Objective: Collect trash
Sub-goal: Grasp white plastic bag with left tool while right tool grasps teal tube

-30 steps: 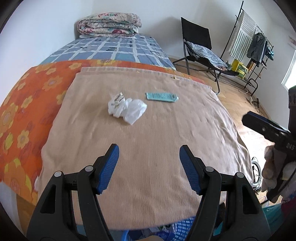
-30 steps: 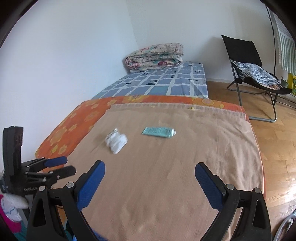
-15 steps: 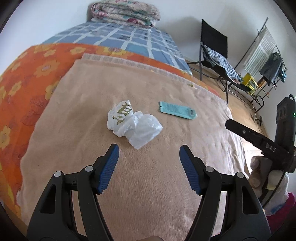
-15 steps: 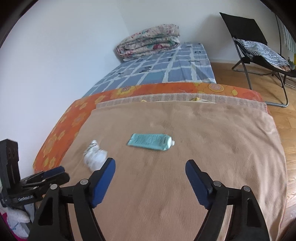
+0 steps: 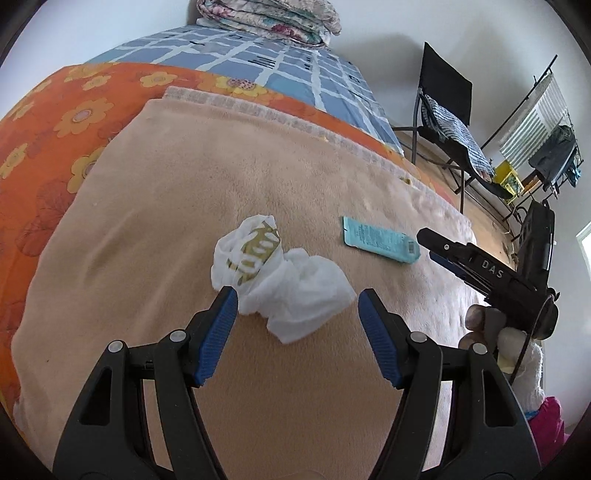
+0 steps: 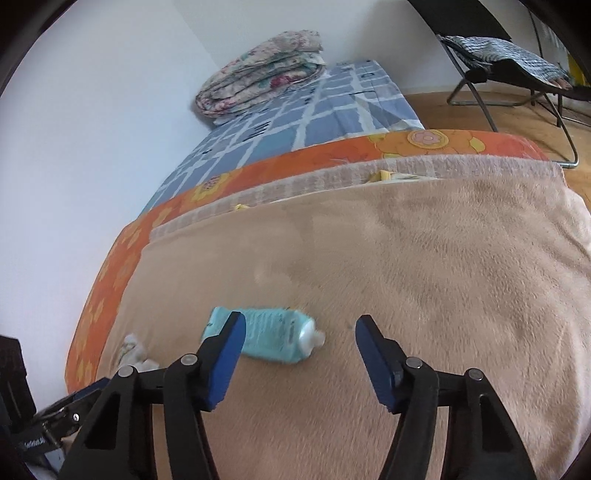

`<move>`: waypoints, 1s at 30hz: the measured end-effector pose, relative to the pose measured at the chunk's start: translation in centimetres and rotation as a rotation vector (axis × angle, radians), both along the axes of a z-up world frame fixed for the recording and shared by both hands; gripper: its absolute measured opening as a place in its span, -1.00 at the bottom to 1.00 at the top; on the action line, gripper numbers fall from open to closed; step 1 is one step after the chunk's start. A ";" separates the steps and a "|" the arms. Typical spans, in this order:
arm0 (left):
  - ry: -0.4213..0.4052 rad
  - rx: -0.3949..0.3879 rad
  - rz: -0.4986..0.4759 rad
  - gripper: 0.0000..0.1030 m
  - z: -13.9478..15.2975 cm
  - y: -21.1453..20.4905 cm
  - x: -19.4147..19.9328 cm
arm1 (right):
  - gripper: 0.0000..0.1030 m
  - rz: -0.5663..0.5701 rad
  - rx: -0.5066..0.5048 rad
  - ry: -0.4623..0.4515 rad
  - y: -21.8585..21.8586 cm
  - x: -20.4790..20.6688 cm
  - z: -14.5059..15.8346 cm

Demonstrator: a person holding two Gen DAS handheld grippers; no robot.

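two spread hand-held grippers [image 5: 293,295] [image 6: 299,323] over trash

Hidden behind the left finger [image 6: 225,354] in the right wrist view: the flat end of the tube [image 6: 269,334]. Blurred there too, print on the tube unreadable. Bag [image 6: 135,350] mostly covered by the right gripper's [image 6: 297,334] own arm, only a scrap showing. Chair [image 6: 509,70] cut off at the top edge. In the left wrist view, lettering on the bag [image 5: 280,284] crumpled, illegible; quilt [image 5: 269,16] clipped at the top edge.
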State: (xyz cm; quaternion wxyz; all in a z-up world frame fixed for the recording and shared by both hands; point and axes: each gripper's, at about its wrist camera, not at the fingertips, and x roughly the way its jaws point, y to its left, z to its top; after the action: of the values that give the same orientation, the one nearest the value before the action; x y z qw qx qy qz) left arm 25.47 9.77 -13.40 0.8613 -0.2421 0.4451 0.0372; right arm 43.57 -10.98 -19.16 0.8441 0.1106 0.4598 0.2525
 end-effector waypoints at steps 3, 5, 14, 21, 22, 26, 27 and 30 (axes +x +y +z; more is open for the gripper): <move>0.005 -0.016 0.017 0.36 -0.5 0.2 0.6 | 0.15 -0.011 0.018 0.026 0.3 0.7 -0.8; 0.000 -0.020 0.028 0.36 -0.6 0.4 0.9 | 0.11 -0.005 0.013 0.035 0.8 0.8 -1.3; 0.010 -0.009 0.044 0.36 -1.4 0.7 2.3 | -0.40 0.015 -0.103 -0.033 2.9 -0.2 -1.3; 0.017 -0.013 0.037 0.36 -2.3 1.0 2.7 | -0.80 0.008 -0.090 -0.052 2.7 -0.8 -0.7; 0.014 -0.019 0.036 0.36 -2.6 1.0 2.8 | -0.80 0.012 -0.097 -0.061 2.7 -1.0 -0.5; -0.002 -0.022 0.036 0.33 -2.8 1.1 3.2 | -0.80 0.029 -0.100 -0.067 3.0 -1.4 -0.5; -0.006 -0.021 0.033 0.30 -2.8 1.1 3.2 | -0.80 0.030 -0.104 -0.071 3.0 -1.5 -0.5; -0.019 -0.024 0.033 0.25 -2.5 1.3 3.1 | -0.81 0.023 -0.106 -0.089 2.8 -1.7 0.0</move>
State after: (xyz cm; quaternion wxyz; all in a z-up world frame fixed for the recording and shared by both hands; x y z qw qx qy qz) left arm 28.58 11.03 -15.90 0.8617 -0.2603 0.4334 0.0438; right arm 41.92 -8.14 -19.14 0.8654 0.0492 0.4359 0.2424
